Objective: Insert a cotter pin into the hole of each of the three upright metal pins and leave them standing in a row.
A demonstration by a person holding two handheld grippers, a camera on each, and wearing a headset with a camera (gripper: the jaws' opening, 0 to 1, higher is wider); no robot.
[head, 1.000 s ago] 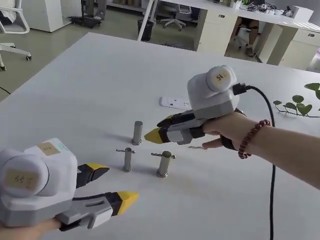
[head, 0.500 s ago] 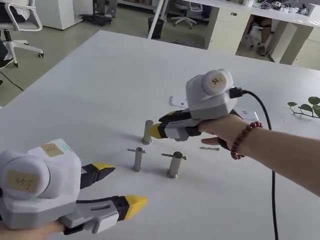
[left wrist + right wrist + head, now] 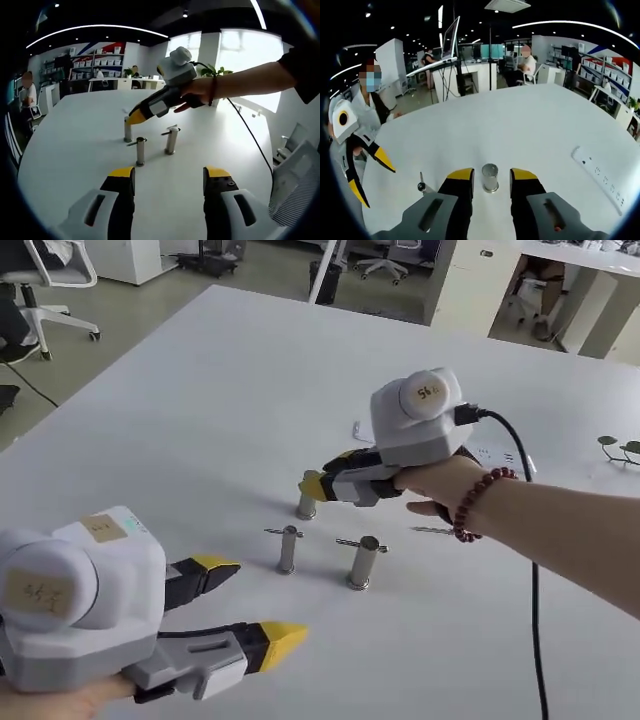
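Right claw [image 3: 316,485] part open astride far pin [image 3: 490,178], mid frame. Left claw [image 3: 268,600] wide, empty, lower left. Power strip [image 3: 600,172] right edge. White desk [image 3: 200,390]; office chair [image 3: 55,280] upper left.

Three short grey metal pins stand upright. The front left pin [image 3: 288,550] has a cotter pin [image 3: 273,532] crosswise through its top, and the front right pin [image 3: 362,563] carries a second cotter pin [image 3: 346,542]. The back pin [image 3: 306,506] stands just behind the left one, its top hollow. A third cotter pin [image 3: 432,530] lies flat to the right.
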